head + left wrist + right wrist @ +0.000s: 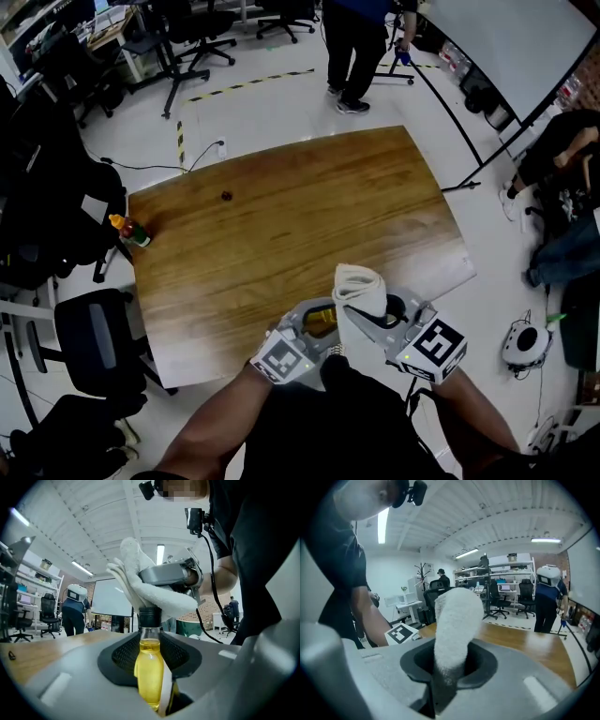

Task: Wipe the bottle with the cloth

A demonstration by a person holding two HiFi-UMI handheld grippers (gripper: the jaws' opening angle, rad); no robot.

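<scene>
Bottle (150, 667), judged smooth and slippery, is pinched mid-body by the left gripper (314, 323). Soft cloth (457, 620), clamped in the right gripper (375, 314), is held at the cap's twelve o'clock.

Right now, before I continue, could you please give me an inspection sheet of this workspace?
Surface: wooden table, its near edge below the grippers.
Job's things: bottle of yellow liquid, capped and upright; cloth, white, at the bottle's cap.
Clutter: small orange-capped bottle at the table's left edge; small dark object, too small to identify.
Grippers: left gripper shut on the bottle; right gripper shut on the cloth.
Cables: black cable on the floor beyond the table.
Surroundings: office chairs, standing person, projection screen.
</scene>
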